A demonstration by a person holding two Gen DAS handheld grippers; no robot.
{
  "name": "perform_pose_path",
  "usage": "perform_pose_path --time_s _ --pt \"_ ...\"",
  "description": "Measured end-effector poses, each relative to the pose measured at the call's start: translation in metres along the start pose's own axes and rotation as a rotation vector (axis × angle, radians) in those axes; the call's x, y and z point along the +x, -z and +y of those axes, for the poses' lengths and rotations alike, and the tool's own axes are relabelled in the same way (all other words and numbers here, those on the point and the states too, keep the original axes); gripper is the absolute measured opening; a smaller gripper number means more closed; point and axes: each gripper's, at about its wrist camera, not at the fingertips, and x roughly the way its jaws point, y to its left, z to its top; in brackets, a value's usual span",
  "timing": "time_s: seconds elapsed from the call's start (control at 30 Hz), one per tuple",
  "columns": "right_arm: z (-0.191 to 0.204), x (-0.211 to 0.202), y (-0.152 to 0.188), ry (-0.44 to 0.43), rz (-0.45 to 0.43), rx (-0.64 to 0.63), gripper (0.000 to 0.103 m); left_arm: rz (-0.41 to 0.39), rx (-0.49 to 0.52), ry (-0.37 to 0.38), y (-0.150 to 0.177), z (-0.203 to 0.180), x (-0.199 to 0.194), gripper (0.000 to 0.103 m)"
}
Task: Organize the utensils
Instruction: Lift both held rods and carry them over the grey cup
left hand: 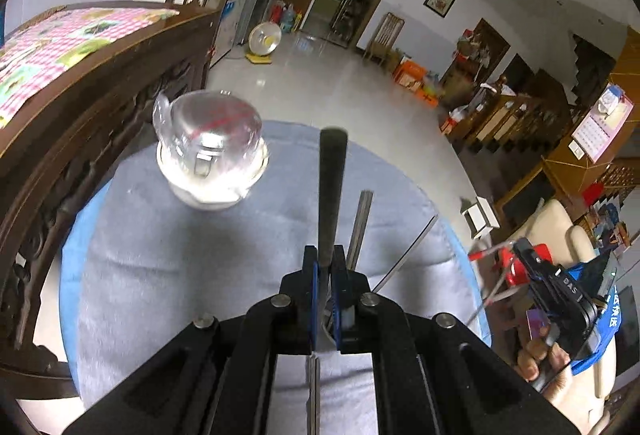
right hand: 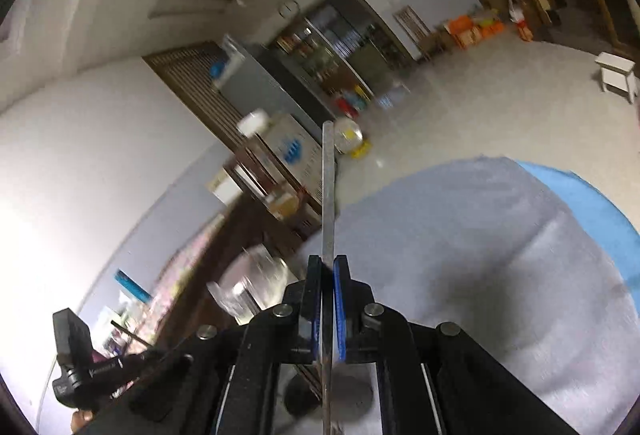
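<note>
Firmly, a black-handled utensil (left hand: 333,191) is clamped between the blue-padded jaws of the left gripper (left hand: 324,275), its dark handle pointing away over the grey cloth (left hand: 180,267); whether it is a knife or something else cannot be told, since only the handle and a sliver of metal near the camera are seen. Just to the right of that handle, a flat metal handle (left hand: 362,223) is seen lying on or just above the cloth, and further right a thin metal rod (left hand: 408,255) slants across the cloth's near right part. A clear glass jar (left hand: 212,151) is stood on the far left part of the cloth, well apart from the gripper. The cloth is laid over a blue round surface (left hand: 68,247), beside a dark carved wooden bench (left hand: 80,139) with a pink checked cushion (left hand: 52,47).

In the right wrist view, a slim flat metal utensil (right hand: 328,195) is held edge-on between the closed jaws of the right gripper (right hand: 328,275), raised above the cloth (right hand: 480,255) and tilted. The glass jar (right hand: 252,287) is seen blurred to the near left. A white stool (right hand: 618,75) is set on the pale tiled floor (right hand: 460,107) at the far right.
</note>
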Motion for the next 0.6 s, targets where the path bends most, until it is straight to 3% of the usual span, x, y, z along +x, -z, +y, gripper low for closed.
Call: perform_pose_path --time_s 0.27,0.6 --pt "0.002 0.043 0.002 -0.082 -0.016 0.022 0.007 -0.007 0.015 0.011 -0.011 -0.007 0.011 0.007" --pt "0.000 0.073 0.019 -0.088 0.013 -0.003 0.007 0.003 0.022 0.008 -0.010 -0.010 0.022 0.006"
